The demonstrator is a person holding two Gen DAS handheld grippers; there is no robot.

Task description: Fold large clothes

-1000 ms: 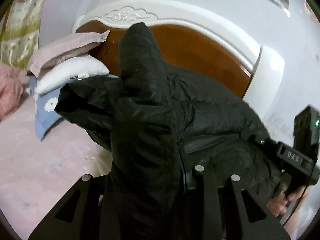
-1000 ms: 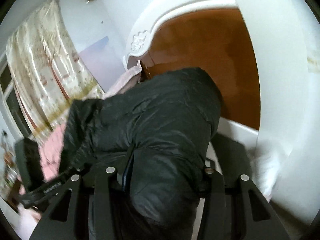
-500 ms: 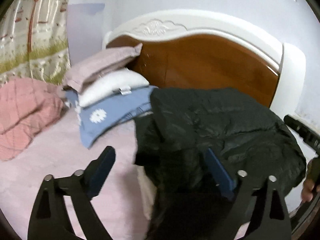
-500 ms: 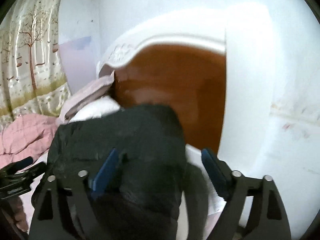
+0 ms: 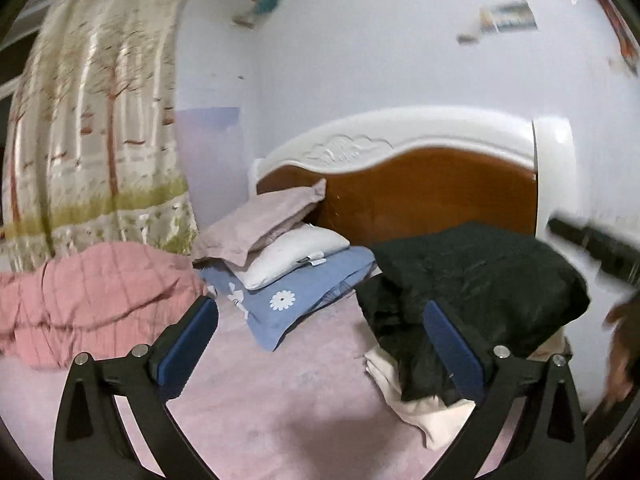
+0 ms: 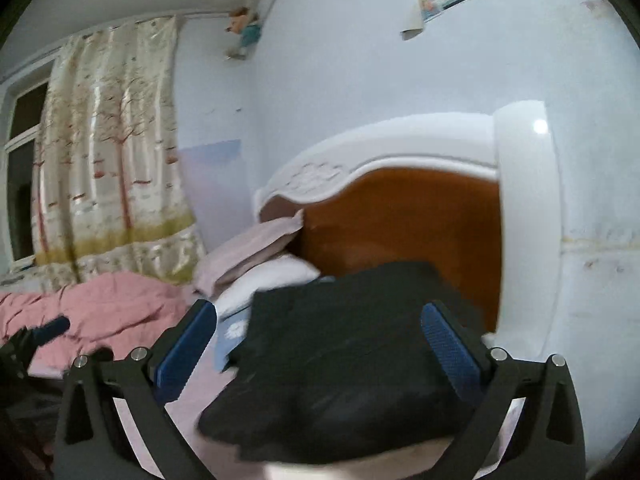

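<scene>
At lower right, folded puffy black quilted jacket [image 5: 472, 276] lies bunched on pink bed [image 5: 280, 400]; my jaws are opening wide, gripping nothing.

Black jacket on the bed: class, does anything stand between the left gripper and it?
Nothing visible does. The left gripper, its jaws opening and empty, faces the black jacket across bare pink sheet; the pillows lie to one side.

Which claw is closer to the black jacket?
The right. The right gripper has the black jacket bulging between its opening jaws, pads not pressing. The left gripper is off to the jacket's left over the pink sheet, jaws opening too.
</scene>
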